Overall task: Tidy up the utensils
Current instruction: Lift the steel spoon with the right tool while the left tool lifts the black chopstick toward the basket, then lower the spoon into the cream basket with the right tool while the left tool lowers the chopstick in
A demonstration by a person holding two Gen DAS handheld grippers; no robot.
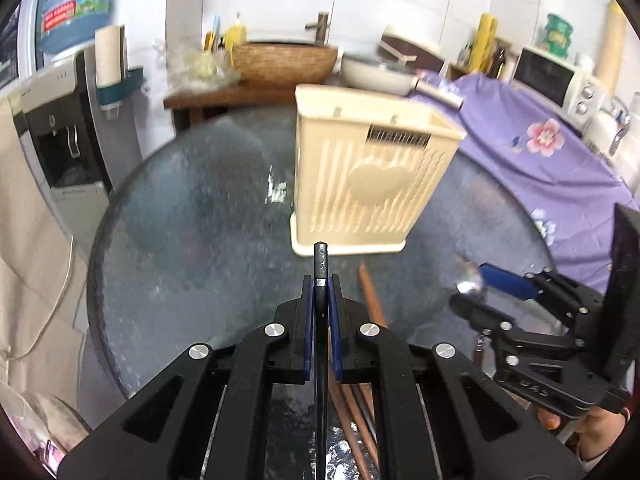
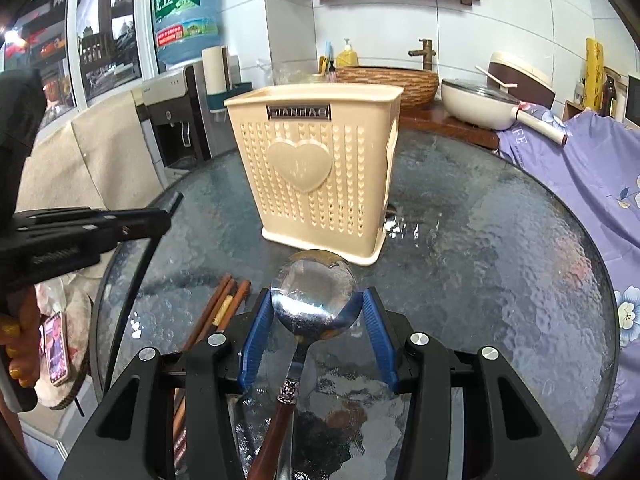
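The cream utensil holder stood upright near the middle of the round glass table, its perforated front bearing a raised heart and a small nameplate. No utensil could be seen standing in it from either view.

A metal spoon with a brown handle lay between the blue pads of the right tool, bowl pointing toward the holder and stopping just short of its base. The pads stood apart on either side of the bowl; whether they touched its edges could not be told. In the left wrist view the same spoon bowl showed at the tip of the right tool, to the right of the holder.

The left tool was clamped on a slim dark chopstick, its pads pressed together on the shaft, with the tip projecting toward the holder's near base. That view was blurred.

Several brown wooden chopsticks lay together on the glass at the near left, beside the right tool and below the left one.

Beyond the table's far side, a woven basin with a bronze tap sat on a wooden counter, beside a lidded pan. A water dispenser carrying a blue bottle stood at the far left. A purple floral cloth covered the surface to the right.
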